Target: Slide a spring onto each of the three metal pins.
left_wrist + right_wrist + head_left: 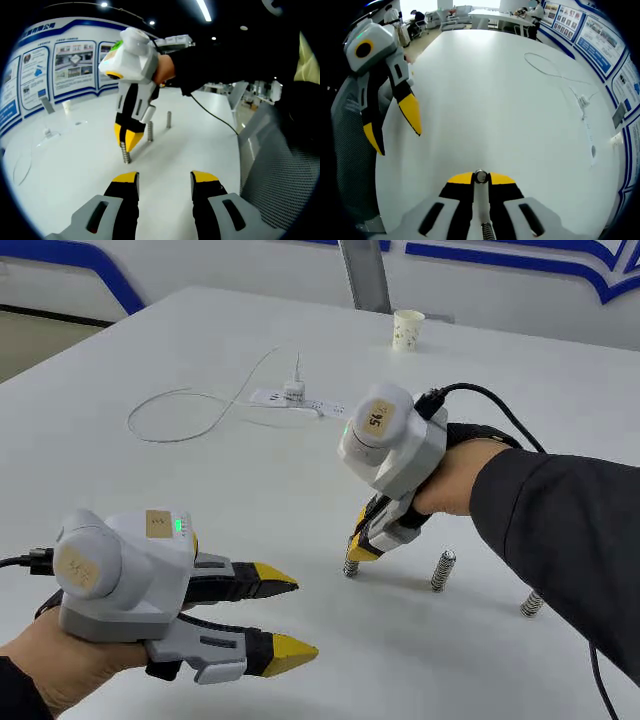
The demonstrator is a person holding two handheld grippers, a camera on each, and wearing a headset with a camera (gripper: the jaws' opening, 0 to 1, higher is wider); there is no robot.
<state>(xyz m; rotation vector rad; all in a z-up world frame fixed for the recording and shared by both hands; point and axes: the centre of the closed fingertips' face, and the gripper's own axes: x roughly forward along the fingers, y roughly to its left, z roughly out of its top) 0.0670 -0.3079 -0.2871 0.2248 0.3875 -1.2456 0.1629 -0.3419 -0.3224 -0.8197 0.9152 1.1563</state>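
Head view shows upright paper cup (407,328), right gripper (356,552) pinching spring (351,568)

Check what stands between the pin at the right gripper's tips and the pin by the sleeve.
The middle pin, its spring already on, stands between the first pin, at the right gripper, and the sleeve-side pin in the head view; otherwise bare table.

Left gripper (305,617) and right gripper (355,552) are finished in light grey, with black jaws tipped yellow. The spring (487,231) is seen as silver-grey, the table (200,510) white, the sleeve (570,530) black, the cup (407,329) white, speckled.
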